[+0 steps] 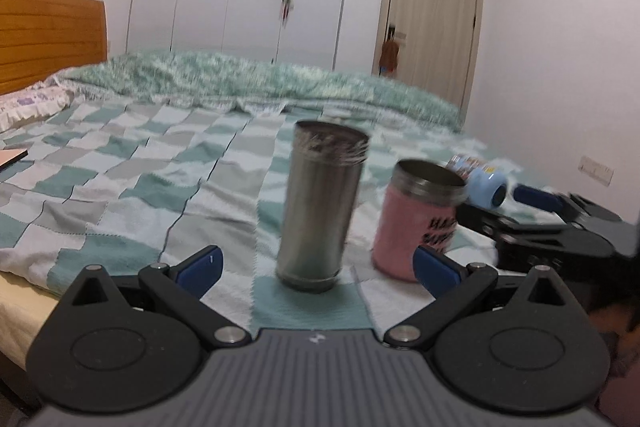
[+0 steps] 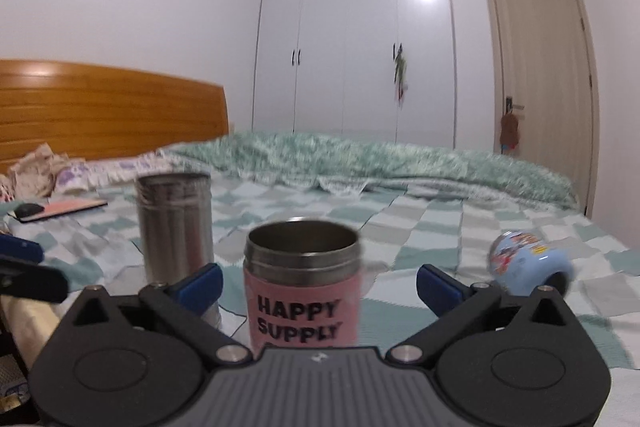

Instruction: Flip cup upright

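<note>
Left wrist view: left gripper (image 1: 316,265) jaws spread wide, empty, facing a tall brushed-steel tumbler (image 1: 320,205) standing upright on the checked green-and-white quilt (image 1: 120,163).

Right wrist view: right gripper (image 2: 320,287) jaws apart, empty. Pink-sleeved steel cup (image 2: 303,279) stands upright between them. Small glossy blue printed cup (image 2: 528,263) lies on its side, right; likely next target, needing a rolling grip.

steel cup (image 1: 318,205) upright | pink cup (image 2: 303,281) upright | blue cup (image 2: 528,261) on side
</note>
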A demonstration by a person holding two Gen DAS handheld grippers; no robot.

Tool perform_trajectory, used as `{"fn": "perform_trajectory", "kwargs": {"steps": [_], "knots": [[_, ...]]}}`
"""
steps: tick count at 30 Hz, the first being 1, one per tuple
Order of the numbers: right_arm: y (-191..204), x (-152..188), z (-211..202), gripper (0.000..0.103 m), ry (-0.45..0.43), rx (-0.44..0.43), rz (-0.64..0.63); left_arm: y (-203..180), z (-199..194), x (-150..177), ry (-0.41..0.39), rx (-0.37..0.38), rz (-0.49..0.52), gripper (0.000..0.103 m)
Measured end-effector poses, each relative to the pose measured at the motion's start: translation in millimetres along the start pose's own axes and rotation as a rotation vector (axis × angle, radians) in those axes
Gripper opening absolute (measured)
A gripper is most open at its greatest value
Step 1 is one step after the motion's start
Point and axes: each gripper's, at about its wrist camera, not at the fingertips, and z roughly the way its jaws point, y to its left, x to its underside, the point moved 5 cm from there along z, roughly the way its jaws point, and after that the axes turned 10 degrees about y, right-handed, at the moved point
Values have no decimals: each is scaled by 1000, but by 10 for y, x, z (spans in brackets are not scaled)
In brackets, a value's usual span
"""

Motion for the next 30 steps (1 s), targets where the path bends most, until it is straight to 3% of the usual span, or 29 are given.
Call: {"fn": "perform_trajectory", "kwargs": {"steps": [12,21,30], "knots": [[-351,500,-1157,103,-80,112,9,-516,-131,475,-171,-38,25,103],[-367,743,-1320,103,-121,165,-20,-693,-105,668,-253,-61,71,103],[-368,753,-1342,103,-138,177,-16,-695,-112,683,-264,-71,73,103]]}}
